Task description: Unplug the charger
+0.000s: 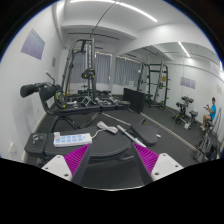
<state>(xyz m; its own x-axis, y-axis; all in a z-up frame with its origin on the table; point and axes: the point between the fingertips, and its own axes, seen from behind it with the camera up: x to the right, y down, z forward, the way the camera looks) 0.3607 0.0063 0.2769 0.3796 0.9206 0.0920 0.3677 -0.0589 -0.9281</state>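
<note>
The gripper (pixel 108 160) is hovering with its purple-padded fingers (pixel 72 156) parted, grasping nothing, just short of what looks like a white rectangular power strip (pixel 72 138).

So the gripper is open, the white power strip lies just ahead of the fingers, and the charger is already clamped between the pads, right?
Not quite. The gripper view shows the gripper open and the white power strip lying just ahead of the fingers, but nothing is between the pads. The gap holds only the dark surface below, so the charger is not clamped yet.
</note>
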